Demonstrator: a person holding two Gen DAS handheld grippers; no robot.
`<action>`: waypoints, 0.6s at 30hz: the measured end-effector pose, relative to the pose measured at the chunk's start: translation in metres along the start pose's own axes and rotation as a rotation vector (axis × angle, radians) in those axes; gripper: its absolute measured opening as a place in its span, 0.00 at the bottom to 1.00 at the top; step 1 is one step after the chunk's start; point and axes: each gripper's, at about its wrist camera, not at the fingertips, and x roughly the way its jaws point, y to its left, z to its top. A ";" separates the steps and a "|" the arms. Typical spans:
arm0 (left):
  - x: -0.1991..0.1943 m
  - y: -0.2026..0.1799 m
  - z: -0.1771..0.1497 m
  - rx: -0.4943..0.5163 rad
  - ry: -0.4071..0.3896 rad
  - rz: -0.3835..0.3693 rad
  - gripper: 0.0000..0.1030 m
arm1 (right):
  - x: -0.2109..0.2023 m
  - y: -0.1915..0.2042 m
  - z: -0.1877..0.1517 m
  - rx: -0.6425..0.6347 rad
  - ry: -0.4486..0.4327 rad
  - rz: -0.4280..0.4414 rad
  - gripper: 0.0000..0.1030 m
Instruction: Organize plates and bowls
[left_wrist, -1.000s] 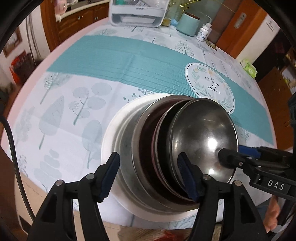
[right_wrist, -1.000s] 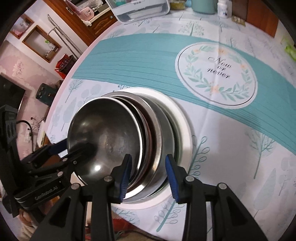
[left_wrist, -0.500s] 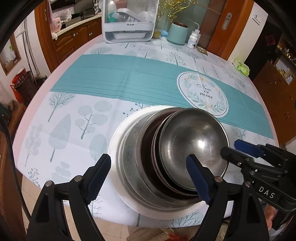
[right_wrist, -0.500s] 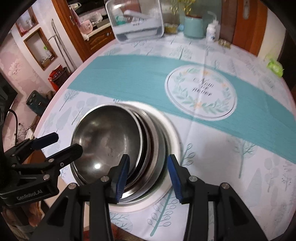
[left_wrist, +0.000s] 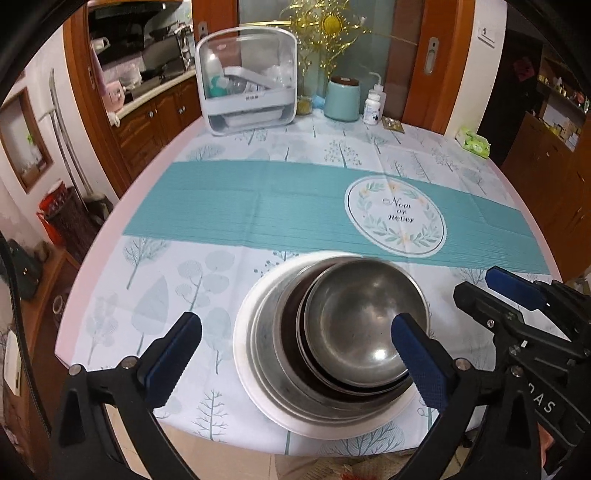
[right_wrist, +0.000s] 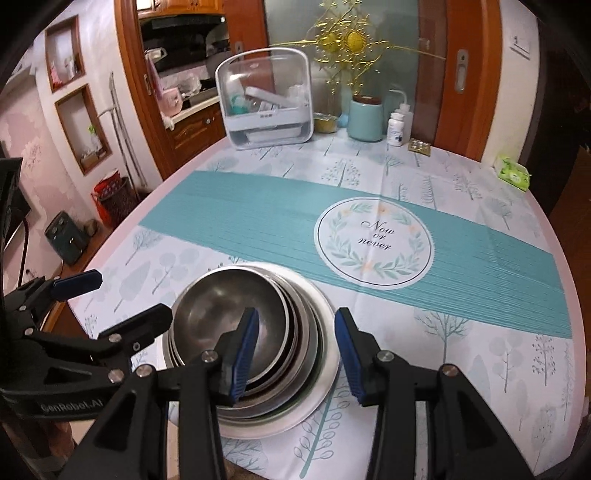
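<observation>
A stack of dishes sits near the table's front edge: a steel bowl (left_wrist: 365, 325) on top, a dark plate and larger steel bowls under it, and a white plate (left_wrist: 251, 369) at the bottom. The stack shows in the right wrist view too, with the steel bowl (right_wrist: 221, 314) and the white plate (right_wrist: 325, 384). My left gripper (left_wrist: 295, 354) is open and empty, raised above the stack and apart from it. My right gripper (right_wrist: 295, 350) is open and empty, raised over the stack's right side. Each gripper shows at the edge of the other's view.
The round table carries a teal runner (left_wrist: 258, 206) with a round "Now or never" emblem (right_wrist: 373, 240). At the back stand a white dish-rack box (left_wrist: 247, 81), a teal canister (left_wrist: 341, 98), a pill bottle (right_wrist: 397, 129) and a green wipes pack (right_wrist: 513, 173).
Both grippers have lifted up and back from the stack, so it looks smaller and the far side of the table has come into view. The left jaws have opened wider. The stack stays put.
</observation>
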 end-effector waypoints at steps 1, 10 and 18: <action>-0.003 -0.001 0.001 0.003 -0.007 0.002 0.99 | -0.004 0.000 0.001 0.007 -0.012 0.000 0.42; -0.030 -0.003 0.004 -0.016 -0.064 -0.033 0.99 | -0.029 0.000 0.006 0.047 -0.084 -0.040 0.42; -0.035 -0.005 0.004 -0.005 -0.100 -0.036 0.99 | -0.042 0.001 0.005 0.060 -0.116 -0.084 0.44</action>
